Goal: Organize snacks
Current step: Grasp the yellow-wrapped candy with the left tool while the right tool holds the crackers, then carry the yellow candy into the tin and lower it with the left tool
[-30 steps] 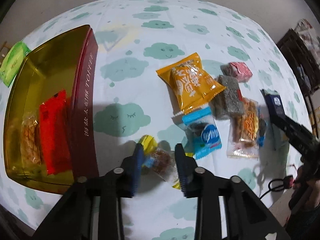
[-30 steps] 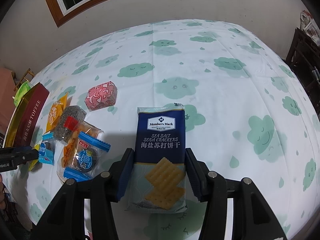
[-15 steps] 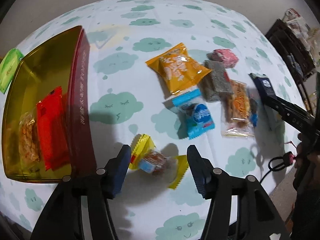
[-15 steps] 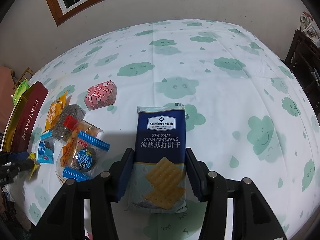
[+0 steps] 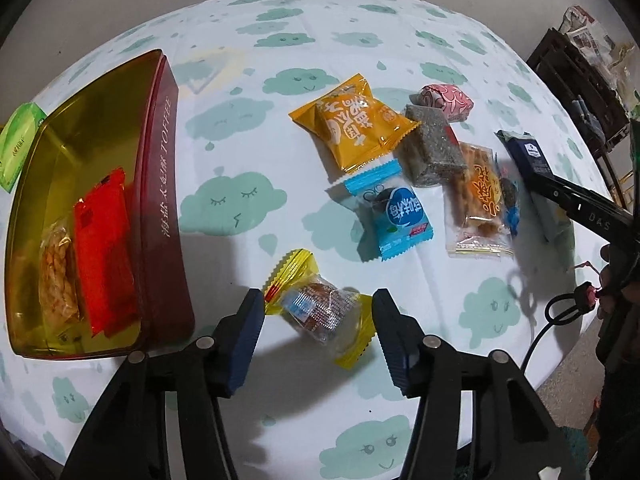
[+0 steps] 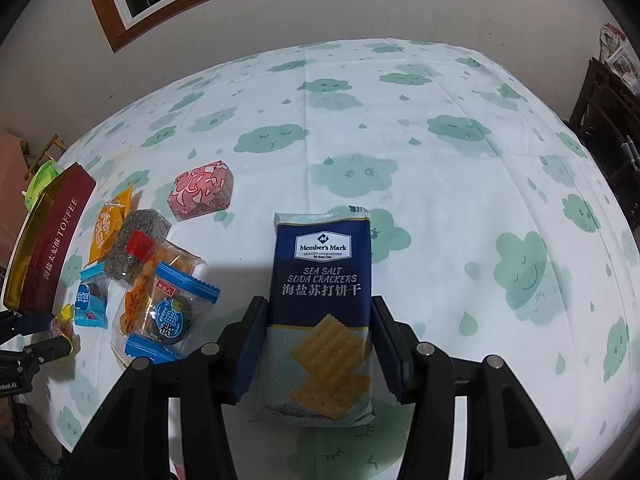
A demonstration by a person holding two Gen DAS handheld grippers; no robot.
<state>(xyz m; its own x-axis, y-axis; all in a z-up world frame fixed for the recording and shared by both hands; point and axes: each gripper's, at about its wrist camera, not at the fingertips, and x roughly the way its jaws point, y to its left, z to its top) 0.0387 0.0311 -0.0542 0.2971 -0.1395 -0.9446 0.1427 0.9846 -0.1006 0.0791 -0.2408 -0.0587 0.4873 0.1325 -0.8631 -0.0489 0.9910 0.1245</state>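
Left claw [image 5: 318,334] closing around yellow-ended candy [image 5: 320,308], pads apart.

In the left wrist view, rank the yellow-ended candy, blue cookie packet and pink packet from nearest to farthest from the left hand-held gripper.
1. Yellow-ended candy, between the left hand-held gripper fingers.
2. Blue cookie packet, beyond, slightly right.
3. Pink packet, far upper right.

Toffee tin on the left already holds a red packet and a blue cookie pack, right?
Not quite. In the left wrist view the toffee tin holds the red packet and a clear bag of golden twists, not a blue pack. The blue cookie pack lies on the tablecloth.
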